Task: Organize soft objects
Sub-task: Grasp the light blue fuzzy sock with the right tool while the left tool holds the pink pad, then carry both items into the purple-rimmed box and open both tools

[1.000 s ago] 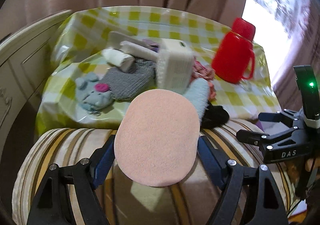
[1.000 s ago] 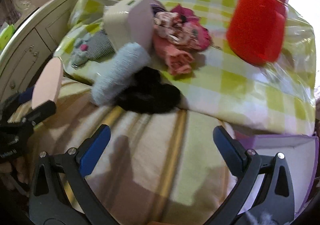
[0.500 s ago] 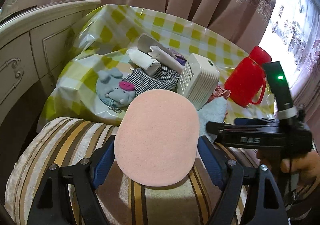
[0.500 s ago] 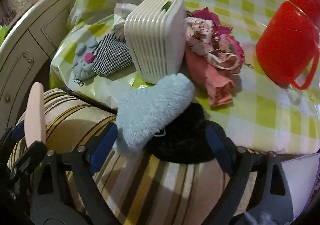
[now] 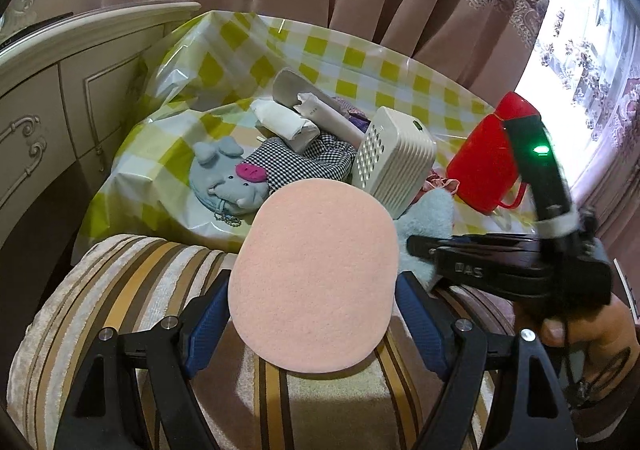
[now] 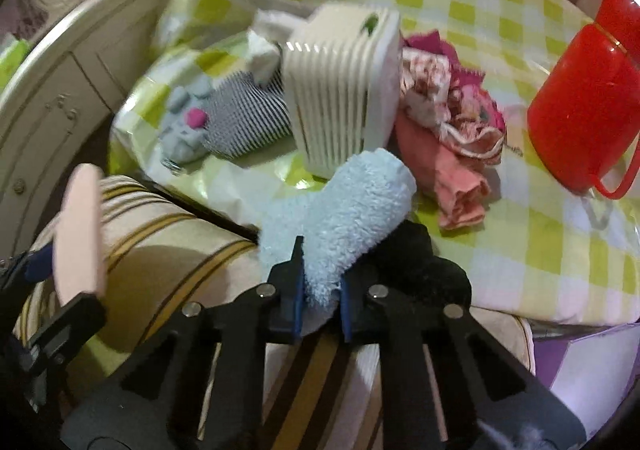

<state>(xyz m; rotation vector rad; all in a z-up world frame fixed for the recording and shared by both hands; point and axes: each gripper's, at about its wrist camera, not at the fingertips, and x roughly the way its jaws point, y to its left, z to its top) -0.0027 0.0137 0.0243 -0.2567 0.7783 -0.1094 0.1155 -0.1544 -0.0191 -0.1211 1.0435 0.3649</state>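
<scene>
My left gripper (image 5: 314,314) is shut on a flat pink oval sponge (image 5: 314,274) and holds it above a striped cushion (image 5: 120,286); the sponge shows edge-on in the right wrist view (image 6: 78,234). My right gripper (image 6: 320,290) is shut on the near end of a fluffy light-blue sock (image 6: 344,213), which lies over a black fuzzy item (image 6: 420,266) at the table's front edge. The sock (image 5: 430,217) shows behind the sponge in the left wrist view.
On the yellow-checked tablecloth (image 6: 540,234) lie a grey plush mouse (image 5: 228,179), a checked cloth (image 5: 304,161), white rolled cloths (image 5: 280,117), a white ribbed box (image 6: 344,89), pink crumpled cloths (image 6: 456,137) and a red mug (image 6: 584,105). A cream cabinet (image 5: 60,89) stands at left.
My right gripper moved forward and closed on the light-blue sock. My left gripper still holds the pink sponge and has tilted up a little.
</scene>
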